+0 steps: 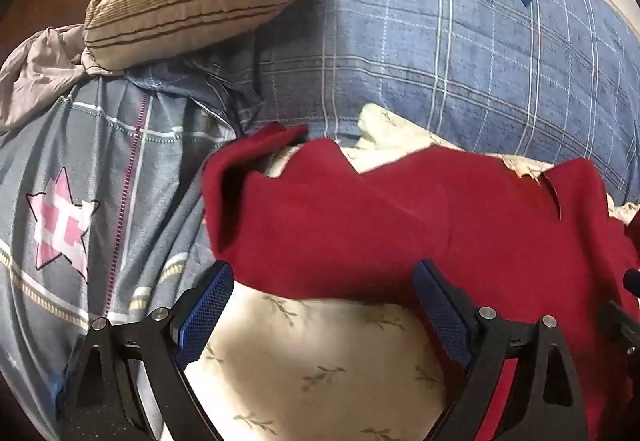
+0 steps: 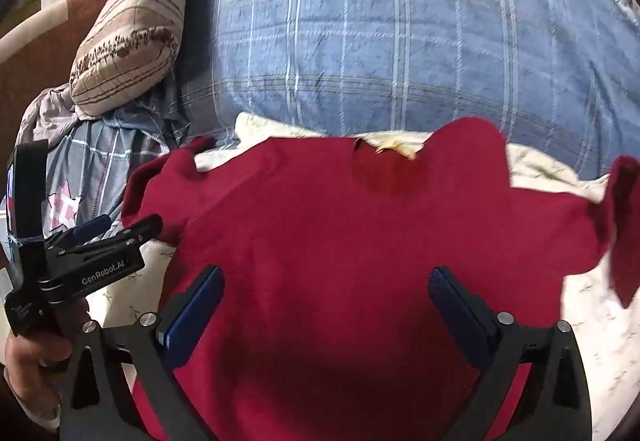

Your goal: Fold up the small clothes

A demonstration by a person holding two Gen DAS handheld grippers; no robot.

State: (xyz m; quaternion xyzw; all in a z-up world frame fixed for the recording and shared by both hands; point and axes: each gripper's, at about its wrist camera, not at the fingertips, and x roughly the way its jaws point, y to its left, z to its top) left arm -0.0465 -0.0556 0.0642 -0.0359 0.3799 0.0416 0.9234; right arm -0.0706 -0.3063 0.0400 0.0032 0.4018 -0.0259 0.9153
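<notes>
On the bed, over the red shirt [image 2: 320, 233], left tongs [image 1: 324, 281] and right tongs [image 2: 326, 285] stand wide apart, holding nothing.

The small red top [image 2: 320, 241] is matt, fuzzy fleece-like cloth; the blue plaid quilt [image 2: 400, 53] is soft woven cotton; blue finger pads [image 1: 208, 305] look textured.

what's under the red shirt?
The red shirt lies on a cream leaf-print sheet, which shows around its edges. Whatever is beneath the shirt's middle is covered.
</notes>
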